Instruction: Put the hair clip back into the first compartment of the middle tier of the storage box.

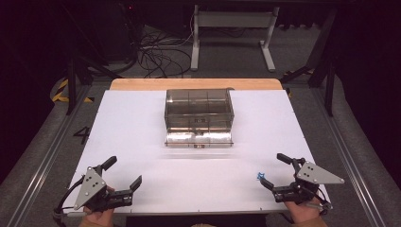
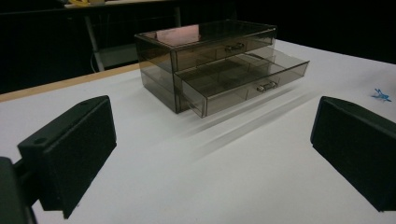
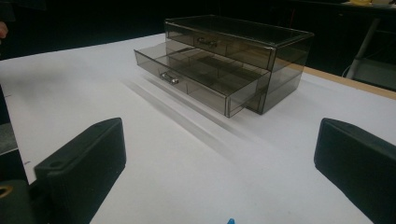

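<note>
In front of you, toward the far middle of the white table point(image 1: 142, 123), sits a small drawer box point(image 1: 199, 109) of smoky, see-through plastic. It has two drawers stacked one above the other. The upper drawer point(image 2: 224, 50) is pushed in flush; the lower drawer point(image 2: 243, 79) is pulled out toward you, well past the front of the box. Through its clear walls you can see dividers splitting it into compartments, and each drawer front carries a small metal handle point(image 2: 266, 86) at its middle. The compartments you can see look bare.

Your left gripper point(image 1: 125, 176) rests at the near left corner of the table, its jaws spread wide with nothing between them. Your right gripper point(image 1: 279, 171) sits at the near right corner, jaws likewise spread wide and holding nothing. Both are well apart from the box. A small blue thing point(image 1: 259, 176) lies on the table just beside the right gripper's near jaw; it is too small to make out.
</note>
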`<state>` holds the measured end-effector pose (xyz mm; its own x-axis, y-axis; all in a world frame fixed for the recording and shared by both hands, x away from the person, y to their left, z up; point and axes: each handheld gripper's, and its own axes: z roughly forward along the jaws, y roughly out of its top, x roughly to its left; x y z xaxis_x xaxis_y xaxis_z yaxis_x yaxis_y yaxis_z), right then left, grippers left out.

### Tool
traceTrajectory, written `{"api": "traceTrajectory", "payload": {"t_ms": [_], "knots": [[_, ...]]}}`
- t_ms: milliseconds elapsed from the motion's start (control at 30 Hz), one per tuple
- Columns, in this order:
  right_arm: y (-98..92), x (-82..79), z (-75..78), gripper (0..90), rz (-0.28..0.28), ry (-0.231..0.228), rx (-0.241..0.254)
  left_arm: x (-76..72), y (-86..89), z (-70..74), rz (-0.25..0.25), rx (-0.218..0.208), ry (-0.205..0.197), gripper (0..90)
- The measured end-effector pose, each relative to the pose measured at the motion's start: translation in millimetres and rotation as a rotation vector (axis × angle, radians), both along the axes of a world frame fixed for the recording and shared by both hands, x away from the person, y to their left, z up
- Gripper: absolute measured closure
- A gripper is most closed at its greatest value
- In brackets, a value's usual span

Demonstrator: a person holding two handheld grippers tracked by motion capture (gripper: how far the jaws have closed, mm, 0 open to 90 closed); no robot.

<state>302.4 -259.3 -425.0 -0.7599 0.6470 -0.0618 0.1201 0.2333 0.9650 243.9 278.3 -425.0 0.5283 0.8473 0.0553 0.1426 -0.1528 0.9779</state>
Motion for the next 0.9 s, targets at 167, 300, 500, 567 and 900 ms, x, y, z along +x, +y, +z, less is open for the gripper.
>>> {"api": "traceTrajectory", "payload": {"t_ms": [167, 300, 500, 567, 900], "knots": [[-0.4, 0.0, -0.2, 2.9, -0.001, 0.0, 0.003, -0.5, -1.6, 0.2, 0.001, 0.017, -0.006, 1.2], [-0.7, -0.1, -0.1, 3.1, -0.003, 0.003, 0.004, -0.1, -1.8, 0.4, 0.0, 0.02, -0.008, 1.2], [-0.7, 0.1, 0.2, 3.1, 0.0, 0.008, 0.004, -0.9, -0.7, 0.8, 0.003, 0.015, -0.009, 1.3], [0.1, -0.2, 0.3, 3.1, 0.0, 0.006, 0.004, -1.0, -0.7, 0.7, 0.002, 0.012, -0.011, 1.3], [0.5, 1.3, 1.3, 3.2, -0.002, 0.01, 0.006, -1.0, -1.1, 1.0, 0.0, 0.02, -0.009, 1.4]]}}
